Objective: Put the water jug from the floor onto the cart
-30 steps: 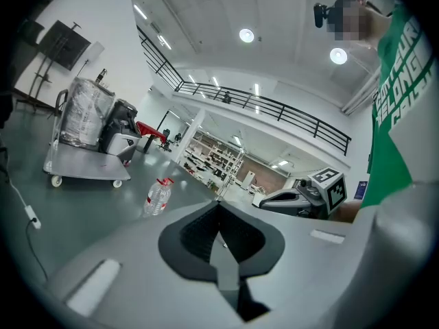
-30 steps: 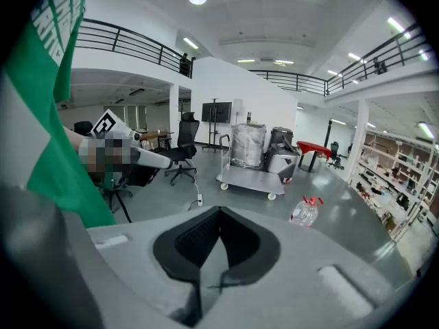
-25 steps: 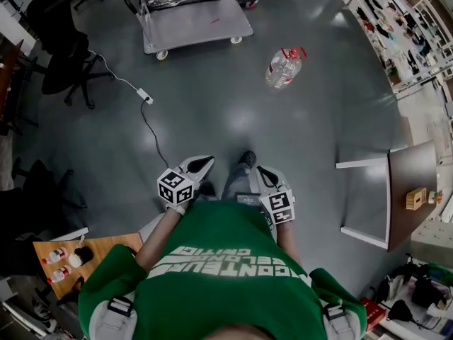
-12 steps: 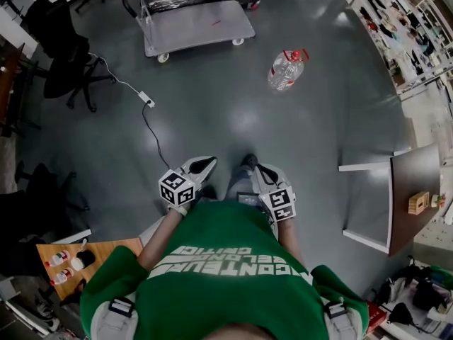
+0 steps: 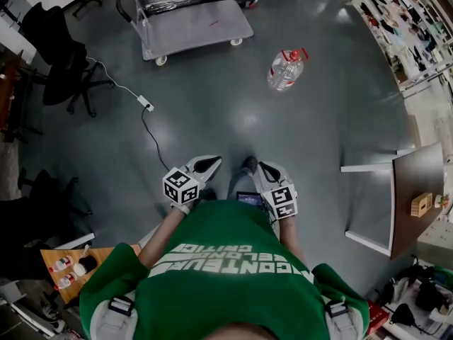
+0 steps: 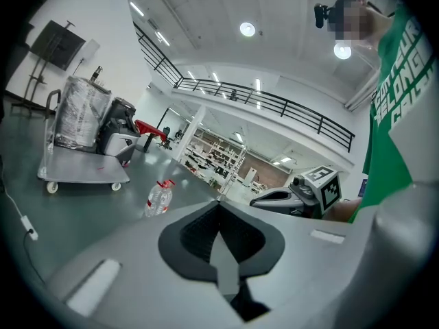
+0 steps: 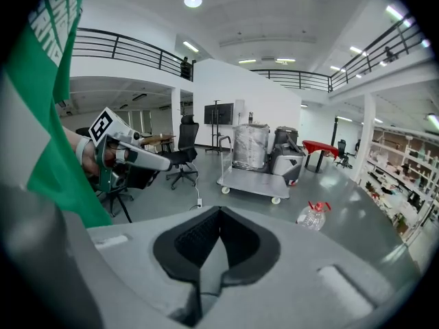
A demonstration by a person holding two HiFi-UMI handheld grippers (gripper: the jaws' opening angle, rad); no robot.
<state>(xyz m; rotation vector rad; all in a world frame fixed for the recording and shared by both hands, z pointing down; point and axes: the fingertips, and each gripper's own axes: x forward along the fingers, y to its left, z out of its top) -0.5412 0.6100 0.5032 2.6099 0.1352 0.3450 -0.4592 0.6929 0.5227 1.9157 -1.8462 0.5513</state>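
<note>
A clear water jug (image 5: pixel 284 69) with a red cap and handle stands on the grey floor, far ahead and to the right; it also shows small in the left gripper view as the jug (image 6: pixel 158 197) and in the right gripper view as the jug (image 7: pixel 313 215). The flat grey cart (image 5: pixel 195 21) stands at the top, a wrapped load at its back end. My left gripper (image 5: pixel 211 163) and right gripper (image 5: pixel 262 169) are held close to my body, both shut and empty, well short of the jug.
A power strip with a cable (image 5: pixel 144 105) lies on the floor to the left. Black office chairs (image 5: pixel 60 55) stand at the far left. A table corner (image 5: pixel 414 190) is at the right, shelving (image 5: pixel 410 27) beyond.
The floor has slid slightly under me as I moved on toward the jug and cart. Both grippers stay shut and keep the same pose before my body.
</note>
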